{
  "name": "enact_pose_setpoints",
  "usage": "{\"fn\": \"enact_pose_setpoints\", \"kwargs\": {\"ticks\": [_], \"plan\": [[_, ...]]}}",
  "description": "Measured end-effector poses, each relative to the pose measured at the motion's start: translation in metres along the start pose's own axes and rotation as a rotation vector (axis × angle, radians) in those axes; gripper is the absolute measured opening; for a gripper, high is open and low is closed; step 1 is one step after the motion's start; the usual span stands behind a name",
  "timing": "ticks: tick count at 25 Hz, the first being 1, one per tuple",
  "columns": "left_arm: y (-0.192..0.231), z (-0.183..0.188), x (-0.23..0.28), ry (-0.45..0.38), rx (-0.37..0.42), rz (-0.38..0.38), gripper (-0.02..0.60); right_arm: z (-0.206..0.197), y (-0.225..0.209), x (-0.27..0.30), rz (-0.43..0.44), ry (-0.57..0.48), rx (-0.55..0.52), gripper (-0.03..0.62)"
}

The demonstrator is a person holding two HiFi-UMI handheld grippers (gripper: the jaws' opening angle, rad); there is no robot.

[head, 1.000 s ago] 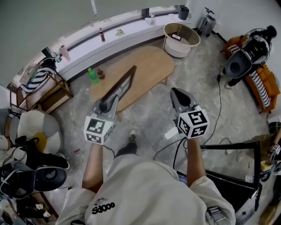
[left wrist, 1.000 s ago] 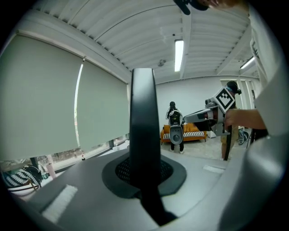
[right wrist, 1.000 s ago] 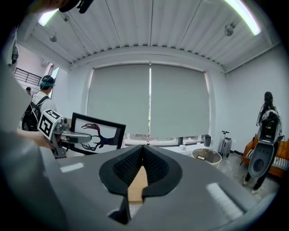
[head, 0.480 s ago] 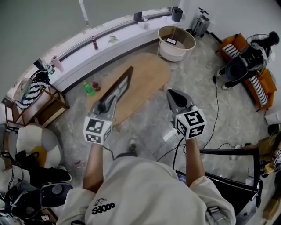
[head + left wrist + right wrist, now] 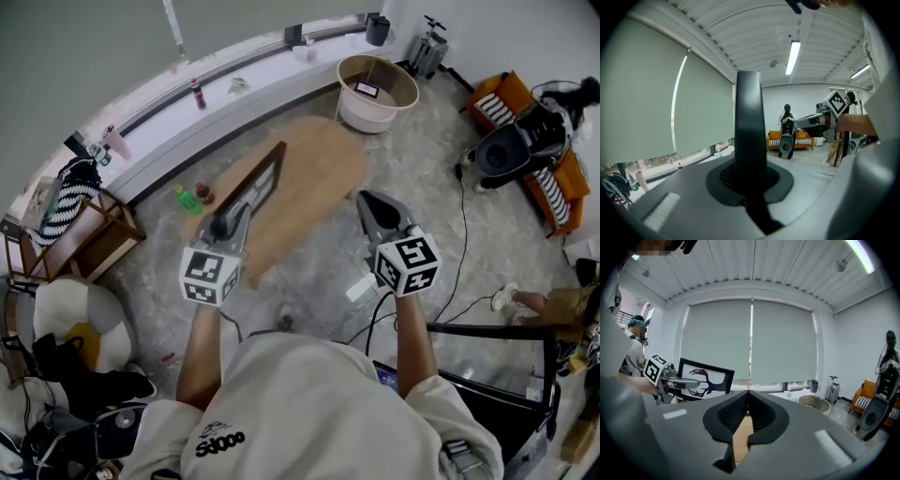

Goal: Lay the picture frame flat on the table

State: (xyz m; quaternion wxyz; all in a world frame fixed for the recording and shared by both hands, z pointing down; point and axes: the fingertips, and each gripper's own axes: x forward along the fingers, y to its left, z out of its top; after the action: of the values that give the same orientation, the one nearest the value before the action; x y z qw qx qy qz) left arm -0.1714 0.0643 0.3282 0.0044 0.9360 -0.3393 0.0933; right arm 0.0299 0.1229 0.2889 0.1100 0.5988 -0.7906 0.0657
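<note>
My left gripper (image 5: 228,218) is shut on the lower edge of a black picture frame (image 5: 260,181), held upright on its edge above the left part of the oval wooden table (image 5: 319,169). In the left gripper view the frame (image 5: 749,126) rises edge-on between the jaws. In the right gripper view the frame (image 5: 705,379) shows a bird picture, with the left gripper (image 5: 665,376) at its left side. My right gripper (image 5: 374,212) hangs to the right of the frame by the table's near right edge; its jaws (image 5: 748,392) are shut on nothing.
A round beige basket (image 5: 410,87) stands beyond the table. Two bottles (image 5: 190,197) stand on the floor at the left, near a wooden rack (image 5: 98,228). Cables (image 5: 459,244) cross the floor at the right, by an orange sofa (image 5: 561,178) and a black stand (image 5: 487,330).
The person has stepped forward with both grippers. The table now lies under the frame and closer to the grippers. The left grip on the frame is unchanged.
</note>
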Motion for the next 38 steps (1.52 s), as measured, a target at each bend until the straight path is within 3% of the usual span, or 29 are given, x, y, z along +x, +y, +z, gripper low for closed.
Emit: {"fn": "enact_pose_setpoints", "kwargs": {"ticks": [8, 18, 25, 30, 38], "plan": [[0.044, 0.006, 0.039, -0.012, -0.019, -0.026, 0.02, 0.012, -0.018, 0.041, -0.051, 0.004, 0.025, 0.005], [0.056, 0.01, 0.08, -0.012, -0.037, -0.051, 0.02, 0.014, -0.047, 0.061, -0.075, -0.013, 0.061, 0.003], [0.072, 0.018, 0.138, -0.008, -0.045, -0.038, 0.02, 0.019, -0.095, 0.099, -0.065, -0.022, 0.069, 0.003], [0.085, 0.017, 0.189, 0.008, -0.093, -0.037, 0.02, 0.018, -0.14, 0.134, -0.079, -0.015, 0.071, 0.003], [0.1, 0.002, 0.275, 0.057, -0.215, -0.043, 0.02, -0.003, -0.208, 0.2, -0.028, 0.045, 0.121, 0.003]]}}
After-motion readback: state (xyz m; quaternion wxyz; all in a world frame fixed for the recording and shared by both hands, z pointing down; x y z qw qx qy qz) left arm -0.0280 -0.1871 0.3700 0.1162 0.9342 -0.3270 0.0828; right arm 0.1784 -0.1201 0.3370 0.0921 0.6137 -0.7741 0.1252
